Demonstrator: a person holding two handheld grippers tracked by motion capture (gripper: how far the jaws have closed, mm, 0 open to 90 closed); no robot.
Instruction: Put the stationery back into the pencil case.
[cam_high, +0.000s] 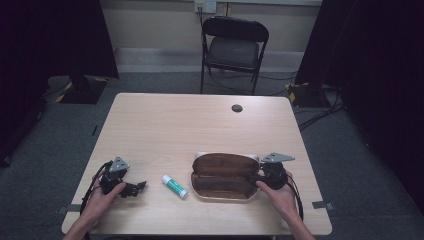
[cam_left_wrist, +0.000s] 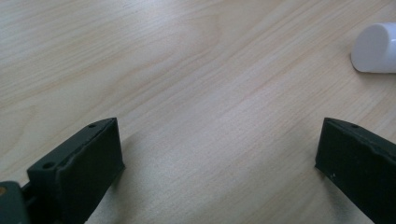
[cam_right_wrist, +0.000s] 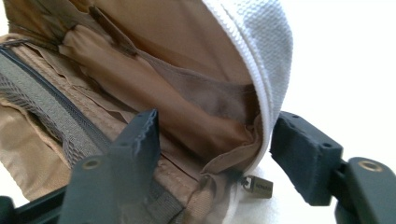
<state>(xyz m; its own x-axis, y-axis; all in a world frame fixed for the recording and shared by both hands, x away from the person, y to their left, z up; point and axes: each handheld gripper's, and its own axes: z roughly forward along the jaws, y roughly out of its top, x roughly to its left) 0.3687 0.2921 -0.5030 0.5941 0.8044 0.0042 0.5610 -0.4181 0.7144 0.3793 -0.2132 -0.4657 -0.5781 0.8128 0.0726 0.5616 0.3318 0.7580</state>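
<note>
- On a pale wooden table (cam_high: 165, 125), a person sat with 2 grippers, an open case (cam_high: 223, 176) lying near the front edge, right of centre.
- The case, white outside and brown inside, lay unzipped with both halves spread flat; a glue stick (cam_high: 174, 186) lay just beside it to the left, apart from it.
- The right gripper (cam_high: 255, 177) reached into the case's right end. Its jaws stood partly open astride the end wall (cam_right_wrist: 261, 56), 1 inside on the lining (cam_right_wrist: 154, 88), 1 outside, with nothing yet pinched.
- A small metal zip pull (cam_right_wrist: 258, 186) hung between those jaws, below the white zip edge.
- The left gripper (cam_high: 136, 188) rested low near the table's front left, jaws spread wide and holding nothing, the stick's white cap (cam_left_wrist: 375, 48) ahead of it and to the right.
- Risks, as judged: closing the right jaws could catch loose lining or the mesh pocket (cam_right_wrist: 42, 100) rather than the wall, bunching the fabric; a pull could drag the light case along the table, since nothing pinned it.
- The stick, being round, could roll away if the left jaws nudged it off centre.
- No brand could be read: marks on the zip pull and the stick's green label were too small to make out.
</note>
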